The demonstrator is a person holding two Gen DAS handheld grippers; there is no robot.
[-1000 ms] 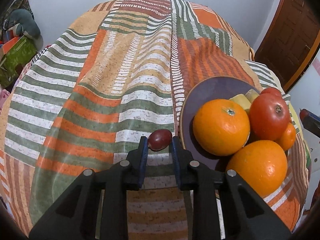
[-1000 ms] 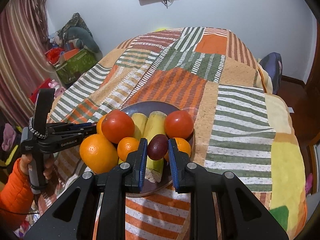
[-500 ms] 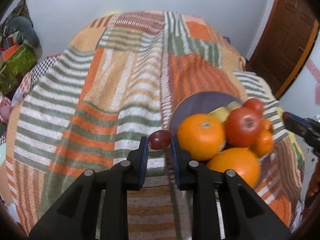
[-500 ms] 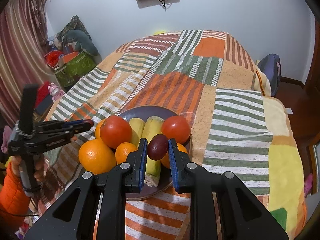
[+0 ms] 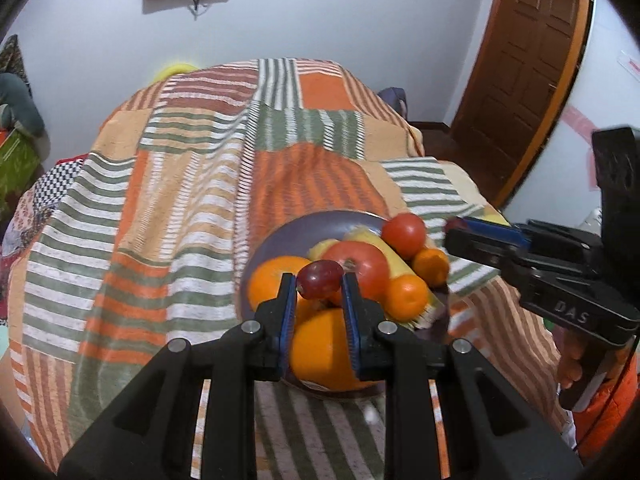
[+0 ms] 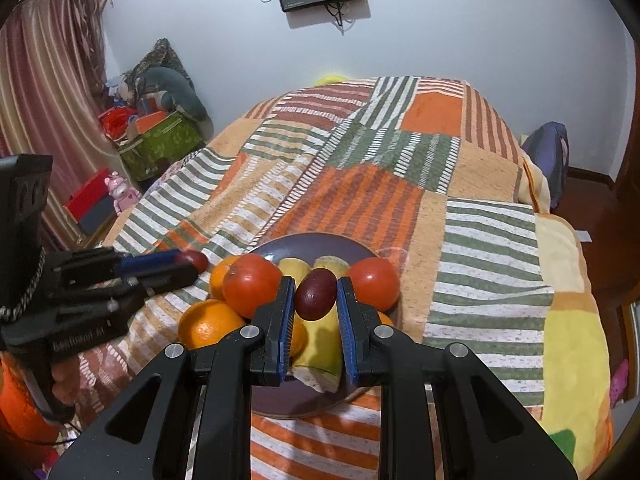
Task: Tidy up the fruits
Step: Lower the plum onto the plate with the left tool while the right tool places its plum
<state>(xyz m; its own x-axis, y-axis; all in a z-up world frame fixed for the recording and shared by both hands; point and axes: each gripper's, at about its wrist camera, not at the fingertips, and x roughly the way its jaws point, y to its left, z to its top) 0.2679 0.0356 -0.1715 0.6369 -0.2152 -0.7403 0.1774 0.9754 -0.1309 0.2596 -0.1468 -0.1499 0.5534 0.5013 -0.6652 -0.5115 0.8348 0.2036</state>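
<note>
While gripping a grape (image 5: 320, 279), left hand-held gripper (image 5: 319, 286) now above plate (image 5: 276, 240)

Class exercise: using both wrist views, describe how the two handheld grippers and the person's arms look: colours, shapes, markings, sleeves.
Both the left gripper and the right gripper are matte black, with angular frames, triangular cut-outs, silver screws, and ribbed blue pads lining the fingers. The right one carries pale "DAS" lettering; the left has blurred, unreadable lettering and a braided cord. Both sleeves are bright orange.

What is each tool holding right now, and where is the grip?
Each holds a grape: left tool pinches its grape across the sides; right tool pinches its darker grape the same way.
</note>
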